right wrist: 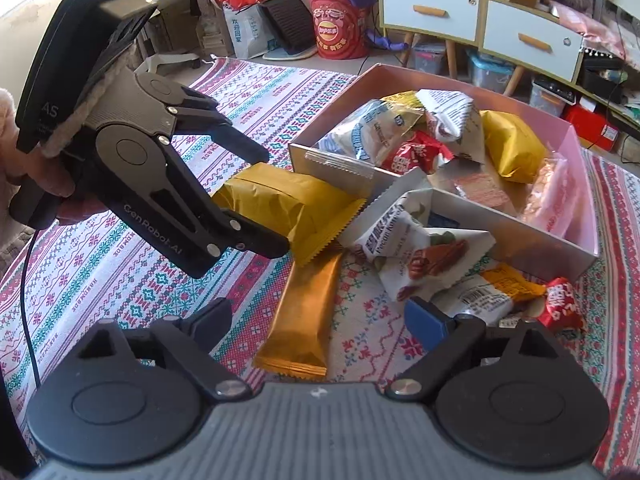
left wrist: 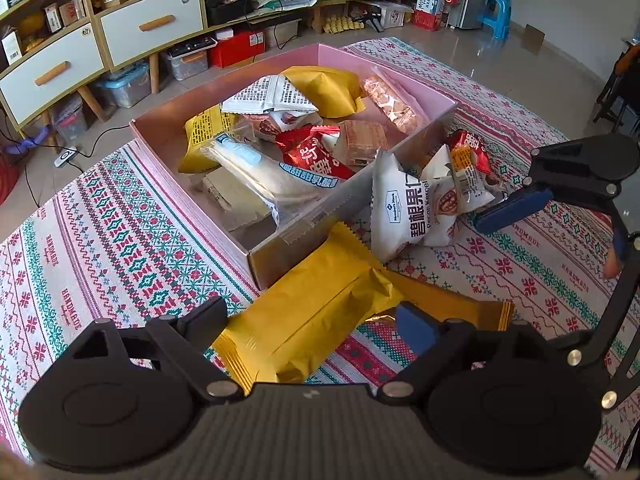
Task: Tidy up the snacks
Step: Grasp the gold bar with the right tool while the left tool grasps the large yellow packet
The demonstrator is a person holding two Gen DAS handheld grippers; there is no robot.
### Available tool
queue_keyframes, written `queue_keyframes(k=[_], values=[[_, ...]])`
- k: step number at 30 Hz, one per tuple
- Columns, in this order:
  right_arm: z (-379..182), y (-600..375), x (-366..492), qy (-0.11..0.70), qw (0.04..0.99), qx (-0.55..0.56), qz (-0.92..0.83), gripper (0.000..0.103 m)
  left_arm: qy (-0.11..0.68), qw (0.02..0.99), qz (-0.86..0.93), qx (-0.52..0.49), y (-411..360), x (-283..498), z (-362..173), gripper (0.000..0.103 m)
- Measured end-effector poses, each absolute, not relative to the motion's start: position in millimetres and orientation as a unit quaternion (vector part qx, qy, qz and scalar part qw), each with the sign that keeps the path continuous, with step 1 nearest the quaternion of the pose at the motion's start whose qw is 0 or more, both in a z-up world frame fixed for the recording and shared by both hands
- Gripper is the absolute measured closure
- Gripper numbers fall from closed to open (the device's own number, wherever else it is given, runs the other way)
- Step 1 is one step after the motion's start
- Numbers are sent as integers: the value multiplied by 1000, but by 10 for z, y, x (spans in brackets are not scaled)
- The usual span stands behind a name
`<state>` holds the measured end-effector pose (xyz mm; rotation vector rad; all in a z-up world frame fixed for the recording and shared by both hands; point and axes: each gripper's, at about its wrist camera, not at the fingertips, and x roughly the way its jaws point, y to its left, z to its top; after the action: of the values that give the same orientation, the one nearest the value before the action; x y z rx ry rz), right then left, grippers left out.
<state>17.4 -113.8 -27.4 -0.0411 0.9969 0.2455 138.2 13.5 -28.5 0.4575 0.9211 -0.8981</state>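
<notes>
A pink box (left wrist: 168,148) on the patterned cloth holds several snack packets; it also shows in the right wrist view (right wrist: 576,152). My left gripper (left wrist: 312,320) has its fingers on either side of a yellow packet (left wrist: 316,312), which leans against the box's near corner. In the right wrist view the left gripper (right wrist: 276,200) straddles the same yellow packet (right wrist: 280,200). An orange-gold bar (right wrist: 308,312) lies flat under it. My right gripper (right wrist: 320,316) is open and empty just above the cloth. A white pecan packet (left wrist: 404,204) and small packets (right wrist: 496,292) lie beside the box.
The patterned cloth (left wrist: 100,240) covers the table. Beyond the table's edge stand drawer cabinets (left wrist: 152,24) with storage bins beneath them, and a blue stool (left wrist: 498,12) on the tiled floor. A red bucket (right wrist: 340,28) and bags sit on the floor.
</notes>
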Motion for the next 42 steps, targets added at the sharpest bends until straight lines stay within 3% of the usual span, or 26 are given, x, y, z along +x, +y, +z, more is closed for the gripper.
queue_keyframes(k=[7, 10, 13, 20, 28, 31, 34, 37, 42], values=[[-452, -984, 184, 481, 867, -60, 117, 42, 426, 781, -411, 200, 178, 1407, -325, 14], [-432, -938, 159, 475, 868, -92, 114, 66, 424, 791, -399, 185, 222, 1392, -306, 22], [-394, -962, 137, 482, 863, -90, 120, 74, 431, 797, -389, 166, 244, 1374, -298, 24], [-347, -1024, 53, 499, 851, -101, 132, 74, 440, 803, -365, 167, 220, 1144, -266, 32], [-317, -1123, -20, 528, 835, -101, 122, 74, 463, 797, -357, 151, 170, 945, -216, 33], [-312, -1153, -11, 530, 833, -102, 122, 70, 459, 797, -367, 135, 171, 951, -187, 31], [-314, -1168, -6, 527, 834, -104, 125, 68, 445, 804, -374, 121, 161, 972, -150, 20], [-306, -1128, -15, 523, 835, -109, 132, 59, 443, 804, -378, 118, 116, 1022, -146, 19], [-334, -1091, -7, 520, 836, -115, 133, 56, 454, 799, -376, 119, 43, 1031, -238, 19]])
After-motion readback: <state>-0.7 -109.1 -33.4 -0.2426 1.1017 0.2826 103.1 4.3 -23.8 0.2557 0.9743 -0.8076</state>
